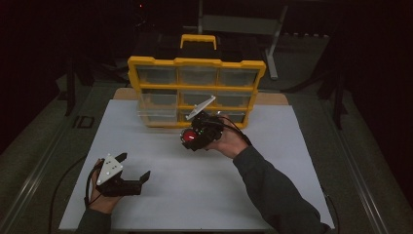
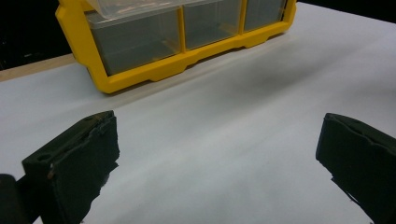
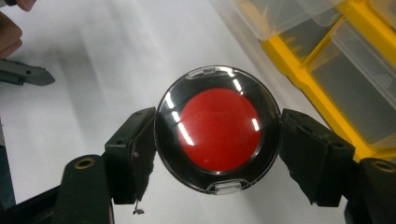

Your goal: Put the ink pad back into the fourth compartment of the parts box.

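A round black case with a red centre and a clear lid [image 3: 218, 129] sits clamped between the two black jaws of my right gripper [image 3: 217, 149], which is shut on its rim. From above, that right gripper [image 1: 195, 136] holds the round case [image 1: 188, 137] above the white mat, just in front of the yellow drawer organizer [image 1: 196, 90]. My left gripper [image 1: 134, 169] rests low at the mat's front left, open, with nothing between its fingers [image 2: 77, 158]. One clear drawer [image 1: 158, 115] at the organizer's lower left stands pulled out.
The white mat [image 1: 195, 195] covers most of the table. The organizer [image 2: 154, 70] has clear drawers in three rows and a yellow handle [image 1: 198, 40] on top. A metal frame [image 1: 272, 44] stands behind it in the dark.
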`<state>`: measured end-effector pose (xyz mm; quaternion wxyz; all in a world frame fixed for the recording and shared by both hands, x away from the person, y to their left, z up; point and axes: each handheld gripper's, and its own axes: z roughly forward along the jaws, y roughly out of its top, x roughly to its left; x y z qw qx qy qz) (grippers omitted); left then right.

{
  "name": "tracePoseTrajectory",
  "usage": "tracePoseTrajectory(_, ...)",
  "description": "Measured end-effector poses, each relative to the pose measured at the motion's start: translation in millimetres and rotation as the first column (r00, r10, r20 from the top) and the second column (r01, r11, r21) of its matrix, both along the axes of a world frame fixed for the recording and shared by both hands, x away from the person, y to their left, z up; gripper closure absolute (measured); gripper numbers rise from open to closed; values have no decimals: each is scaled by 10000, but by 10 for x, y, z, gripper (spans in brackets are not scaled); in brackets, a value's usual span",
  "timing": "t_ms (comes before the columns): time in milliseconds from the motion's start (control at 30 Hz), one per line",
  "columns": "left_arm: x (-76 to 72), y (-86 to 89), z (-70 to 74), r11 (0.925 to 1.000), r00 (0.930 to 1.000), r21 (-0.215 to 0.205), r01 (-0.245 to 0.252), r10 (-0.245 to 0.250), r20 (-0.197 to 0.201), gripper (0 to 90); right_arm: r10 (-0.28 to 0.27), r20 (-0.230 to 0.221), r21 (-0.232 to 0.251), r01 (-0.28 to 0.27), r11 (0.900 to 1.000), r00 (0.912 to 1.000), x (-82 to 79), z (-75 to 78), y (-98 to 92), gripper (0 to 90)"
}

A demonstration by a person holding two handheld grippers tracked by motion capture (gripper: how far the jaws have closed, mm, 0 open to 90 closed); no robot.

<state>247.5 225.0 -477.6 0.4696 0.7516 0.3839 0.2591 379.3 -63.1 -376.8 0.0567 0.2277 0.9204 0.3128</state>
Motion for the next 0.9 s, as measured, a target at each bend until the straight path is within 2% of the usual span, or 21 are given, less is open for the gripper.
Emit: tracePoseTrajectory(900,0,3,-1,10000,10000,-10,6,-6,-8,0,-239,167,500,230,9985,9996,237,330,78,295)
